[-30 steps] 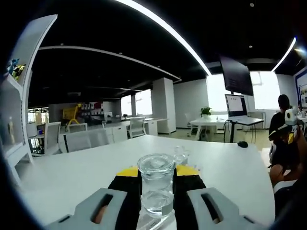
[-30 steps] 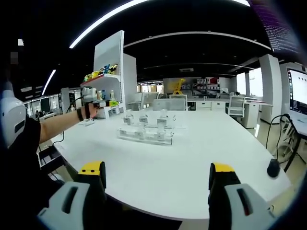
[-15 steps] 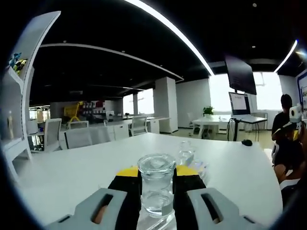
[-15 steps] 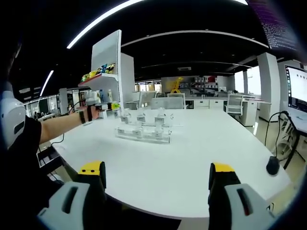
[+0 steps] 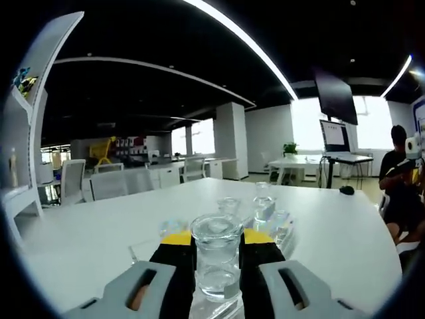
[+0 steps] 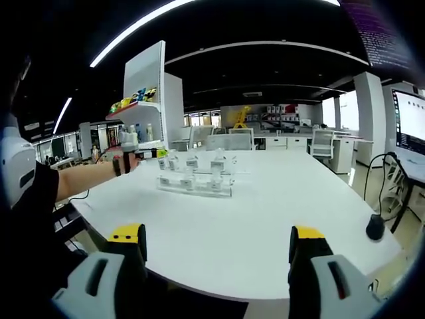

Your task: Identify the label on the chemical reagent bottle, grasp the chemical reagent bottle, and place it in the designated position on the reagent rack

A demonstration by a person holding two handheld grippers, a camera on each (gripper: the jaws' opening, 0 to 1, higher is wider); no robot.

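**Reagent bottle clamped in the left gripper beside the rack; right gripper open and empty**

Left gripper view: the left gripper (image 5: pixel 216 247) has its two yellow-tipped jaws closed against the sides of a clear glass reagent bottle (image 5: pixel 216 264), which stands upright between them with its glass stopper uppermost. The bottle is held above the white table (image 5: pixel 93 242). Just beyond the jaw tips lies the transparent reagent rack (image 5: pixel 282 226), with further clear stoppered bottles (image 5: pixel 263 203) standing on it (labels too small to read). A white shelf unit (image 5: pixel 26 133) curves up the left edge. At the far right edge sits a person in dark clothing (image 5: pixel 398 193).

Right gripper view: the right gripper (image 6: pixel 219 252) hangs near the edge of the table, well apart from the rack, its jaws spread wide with nothing between them. Across the table the rack carries two rows of small bottles bearing white labels. At the rack's left end, the person's outstretched forearm (image 6: pixel 86 179) brings the left gripper and its bottle up to the rack; whether they touch cannot be told. A dark computer mouse (image 6: pixel 375 228) on a cable rests at the right of the table.
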